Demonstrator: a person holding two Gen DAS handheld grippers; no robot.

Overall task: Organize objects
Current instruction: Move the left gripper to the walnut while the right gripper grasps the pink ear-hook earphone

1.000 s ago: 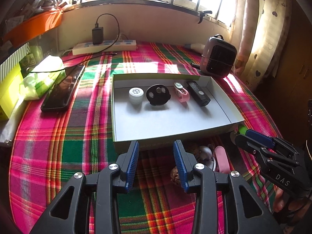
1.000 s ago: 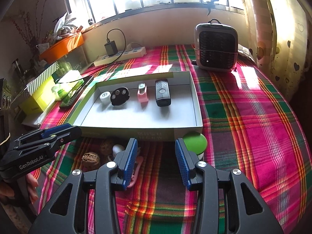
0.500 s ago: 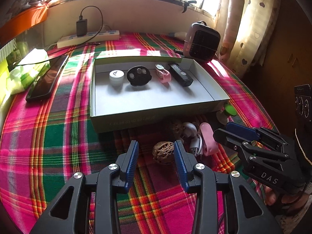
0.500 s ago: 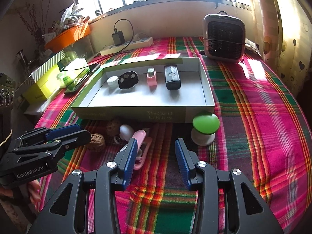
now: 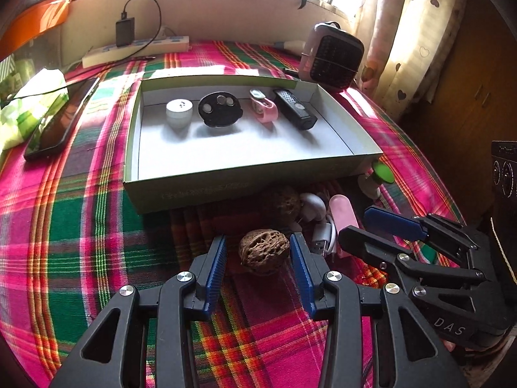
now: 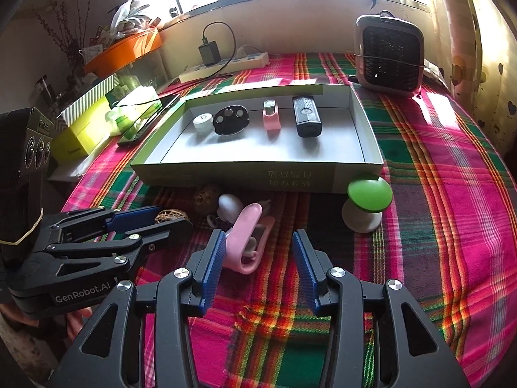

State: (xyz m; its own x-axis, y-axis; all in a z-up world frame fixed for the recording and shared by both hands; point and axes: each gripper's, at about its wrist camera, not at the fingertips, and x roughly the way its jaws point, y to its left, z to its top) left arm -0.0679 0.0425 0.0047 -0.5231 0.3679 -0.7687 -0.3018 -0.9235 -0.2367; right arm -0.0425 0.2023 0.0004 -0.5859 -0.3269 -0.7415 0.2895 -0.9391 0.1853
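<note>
Our left tongs (image 5: 257, 255) stand wide open around the wrinkled brown walnut (image 5: 263, 251), which lies on the plaid-covered surface (image 5: 80, 236) straight ahead between the two blue pads, with a gap on either side, so nothing is gripped yet. Its longer axis runs roughly across the opening, from pad to pad. We judge the left side to be the nearer one for this nut; closing where it stands should catch it.

Our right tongs (image 6: 258, 257) are also spread open and hold nothing. Their left pad sits just beside, perhaps touching, the pink plastic clip (image 6: 247, 239); we cannot tell which.

Beyond the walnut lie a second, darker walnut (image 5: 286, 202), a white egg-shaped piece (image 5: 313, 205) and a white USB cable (image 5: 321, 236), all near the front wall of the shallow grey cardboard tray (image 5: 245, 187). The green-capped mushroom-shaped object (image 6: 366, 203) stands by the tray's right corner. Inside the tray sit four things in a row: a white round cap (image 5: 179, 113), a black disc (image 5: 220, 109), a pink clip (image 5: 264, 110), a black remote (image 5: 294, 108).
</note>
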